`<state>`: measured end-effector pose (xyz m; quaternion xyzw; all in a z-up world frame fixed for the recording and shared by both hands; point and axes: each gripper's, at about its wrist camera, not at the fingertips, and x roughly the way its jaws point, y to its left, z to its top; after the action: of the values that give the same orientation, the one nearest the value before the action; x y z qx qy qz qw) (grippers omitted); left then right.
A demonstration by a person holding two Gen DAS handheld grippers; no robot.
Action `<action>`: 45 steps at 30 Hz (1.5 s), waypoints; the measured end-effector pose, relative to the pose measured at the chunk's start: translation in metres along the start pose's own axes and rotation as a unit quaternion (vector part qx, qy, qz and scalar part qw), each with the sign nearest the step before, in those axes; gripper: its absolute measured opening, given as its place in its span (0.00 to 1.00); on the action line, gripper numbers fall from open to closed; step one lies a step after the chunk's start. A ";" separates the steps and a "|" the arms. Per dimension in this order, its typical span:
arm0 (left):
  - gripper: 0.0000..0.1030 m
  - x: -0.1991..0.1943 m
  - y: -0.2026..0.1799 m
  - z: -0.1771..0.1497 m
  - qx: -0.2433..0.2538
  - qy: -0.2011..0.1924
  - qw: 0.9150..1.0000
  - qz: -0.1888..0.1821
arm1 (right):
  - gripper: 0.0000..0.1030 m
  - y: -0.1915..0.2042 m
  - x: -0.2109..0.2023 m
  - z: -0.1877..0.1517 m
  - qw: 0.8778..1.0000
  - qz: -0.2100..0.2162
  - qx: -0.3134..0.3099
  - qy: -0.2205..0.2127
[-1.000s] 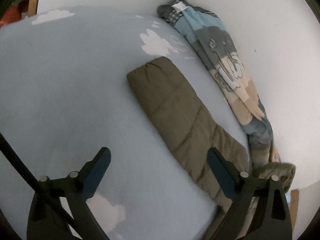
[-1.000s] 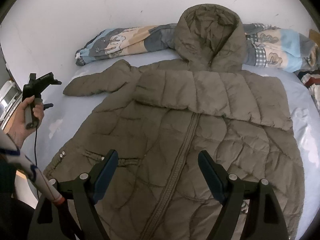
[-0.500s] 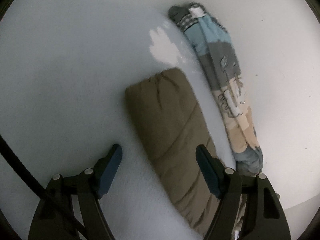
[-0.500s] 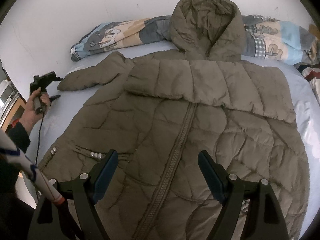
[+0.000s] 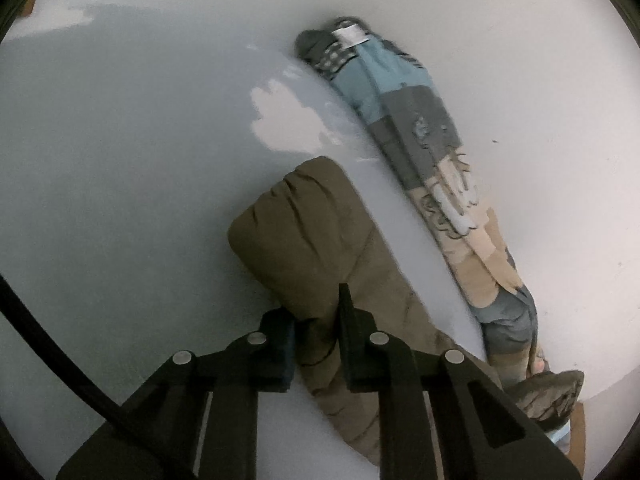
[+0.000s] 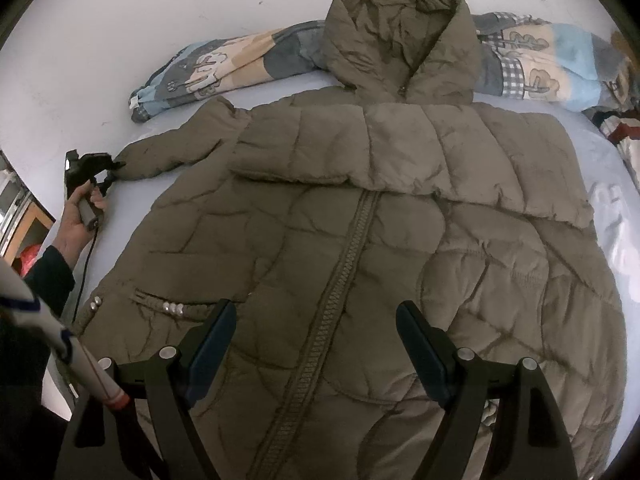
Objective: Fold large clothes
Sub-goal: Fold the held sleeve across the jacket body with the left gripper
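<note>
The right gripper [image 6: 312,344], fingers wide and holding nothing, hangs over the coat [image 6: 360,240], spread face-up across the bed [image 6: 608,184] with its hood at the far edge. The left gripper [image 5: 316,320] has pinched the sleeve [image 5: 312,232] near the cuff by the bed's left edge. Judgement: carry it flat across the chest, without dragging the body. One coat, one rolled quilt [image 6: 224,68], two grippers.

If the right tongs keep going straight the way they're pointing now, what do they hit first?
Most likely the olive puffer coat. The right tongs stand open, angled down over its lower front, with the zipper running between the fingers. Nothing else appears to lie in between, though how far above the fabric they are is unclear.
</note>
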<state>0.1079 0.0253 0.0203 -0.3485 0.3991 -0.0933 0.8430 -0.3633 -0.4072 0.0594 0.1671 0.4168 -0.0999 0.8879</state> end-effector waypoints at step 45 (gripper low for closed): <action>0.14 -0.080 -0.422 -0.487 0.466 0.184 0.858 -0.119 | 0.83 -0.181 -0.195 0.012 0.936 -0.074 0.256 -0.228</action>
<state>-0.2542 -0.5020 0.1349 0.0631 0.4120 -0.4304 0.8007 -0.5350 -0.5719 0.1787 0.3300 0.1749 -0.3045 0.8762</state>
